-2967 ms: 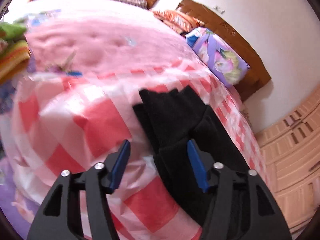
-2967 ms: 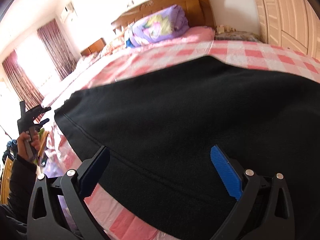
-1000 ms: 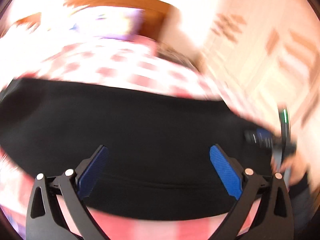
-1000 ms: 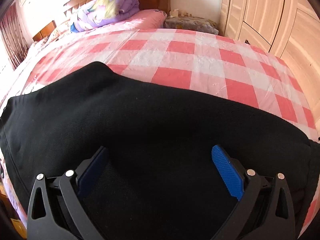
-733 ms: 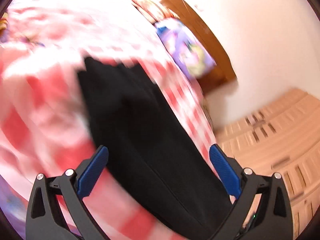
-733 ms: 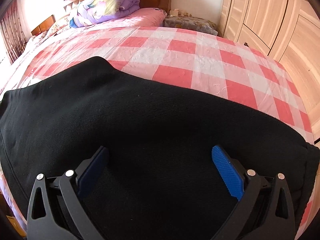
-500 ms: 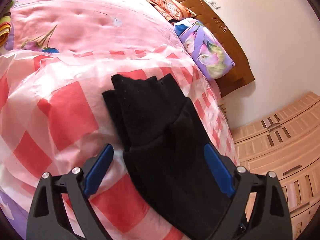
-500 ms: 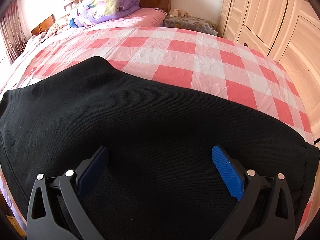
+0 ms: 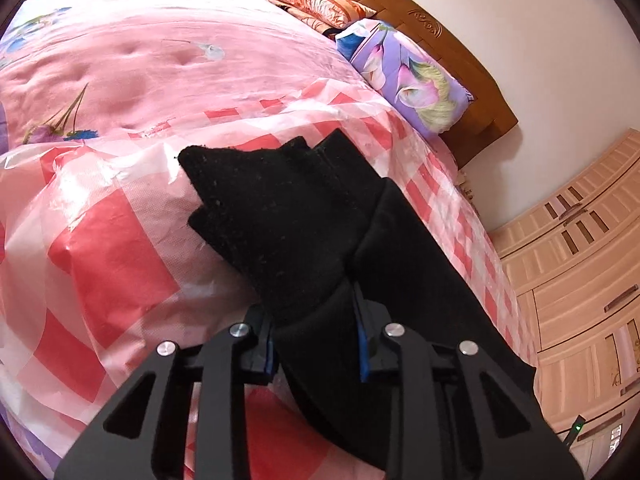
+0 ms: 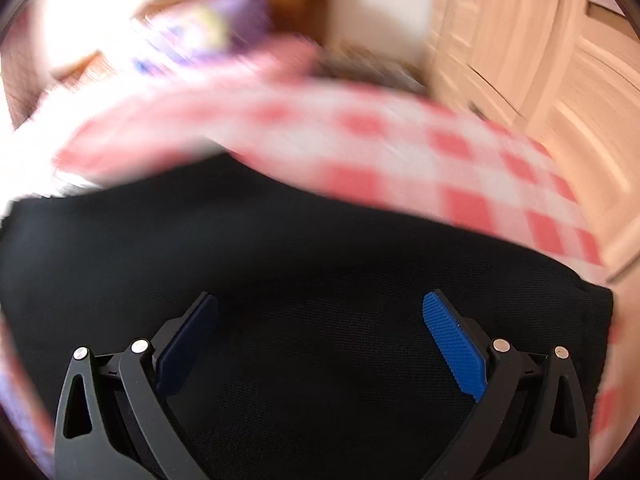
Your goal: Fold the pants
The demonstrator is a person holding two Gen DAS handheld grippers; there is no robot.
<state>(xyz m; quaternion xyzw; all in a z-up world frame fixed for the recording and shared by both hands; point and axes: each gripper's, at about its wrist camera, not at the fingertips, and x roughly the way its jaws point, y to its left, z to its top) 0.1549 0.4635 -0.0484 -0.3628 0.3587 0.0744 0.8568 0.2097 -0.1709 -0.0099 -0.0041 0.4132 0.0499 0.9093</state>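
Observation:
Black pants (image 9: 304,216) lie folded lengthwise on a red-and-white checked cover (image 9: 112,264) on the bed. The leg ends fan out at the far end. My left gripper (image 9: 316,340) is shut on a bunched fold of the pants near their middle. In the right wrist view the pants (image 10: 304,256) fill the lower half, blurred by motion. My right gripper (image 10: 320,340) is open, its blue pads spread wide just above the black cloth and holding nothing.
A pink quilt (image 9: 132,52) covers the far part of the bed. A purple floral bundle (image 9: 404,76) rests against the wooden headboard (image 9: 452,52). A wooden wardrobe (image 9: 584,272) stands to the right, also in the right wrist view (image 10: 540,52).
My left gripper has moved down onto the pants and closed on a fold of them. The right wrist view has gone blurred: that gripper is moving, still open over the cloth.

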